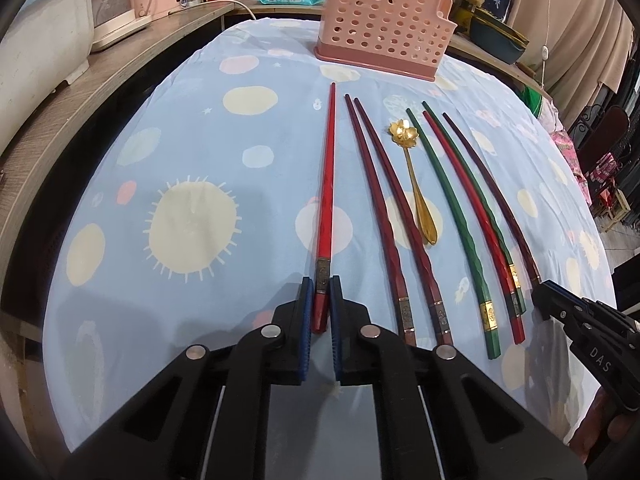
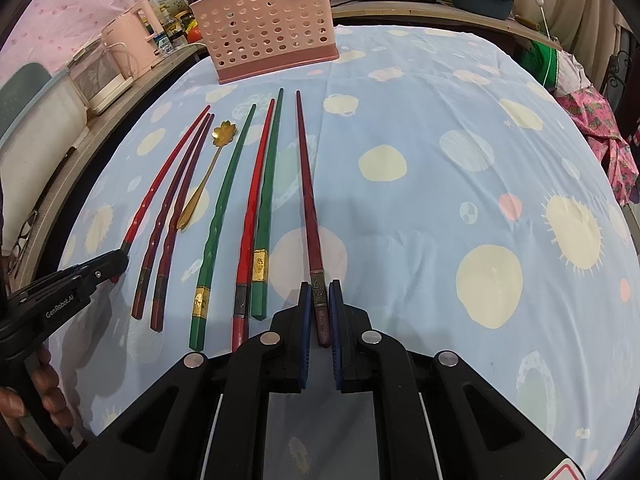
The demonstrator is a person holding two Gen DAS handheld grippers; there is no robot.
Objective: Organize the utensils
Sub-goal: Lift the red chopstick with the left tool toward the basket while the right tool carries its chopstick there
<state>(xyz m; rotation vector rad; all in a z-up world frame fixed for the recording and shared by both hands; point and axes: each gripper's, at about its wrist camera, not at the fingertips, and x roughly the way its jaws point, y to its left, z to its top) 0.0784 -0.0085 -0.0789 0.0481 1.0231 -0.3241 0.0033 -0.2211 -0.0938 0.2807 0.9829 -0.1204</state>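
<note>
The left gripper (image 1: 321, 300) has its fingers (image 1: 307, 304) closed almost fully on the thick end of a bright red chopstick (image 1: 327, 184), pads touching it on both sides. The right gripper (image 2: 320, 304) is the same: nearly closed, pads against the butt of a dark maroon chopstick (image 2: 306, 176). Both sticks lie flat on the blue tablecloth (image 2: 440, 200), tips pointing to 12 o'clock, toward the pink holder (image 1: 380, 20) which stands upright at the far edge, well apart from them.

Between the two held sticks, in the left wrist view approx. 1 to 3 o'clock from the left gripper, lie the others: two dark red chopsticks (image 1: 384, 208), a gold spoon (image 1: 416, 184) with flower bowl, two green chopsticks (image 1: 452, 216) and one more red chopstick (image 1: 472, 216).

Handling, as I judge it — the sticks are light, stiff and lacquered, so probably slippery. A grip at the butt end, near the metal band, leaves a long free length; the tip may swing or the stick may turn in the pads when lifted. A firm, square grip there is needed. The spoon is thin & low on the cloth — best taken at its handle.
</note>
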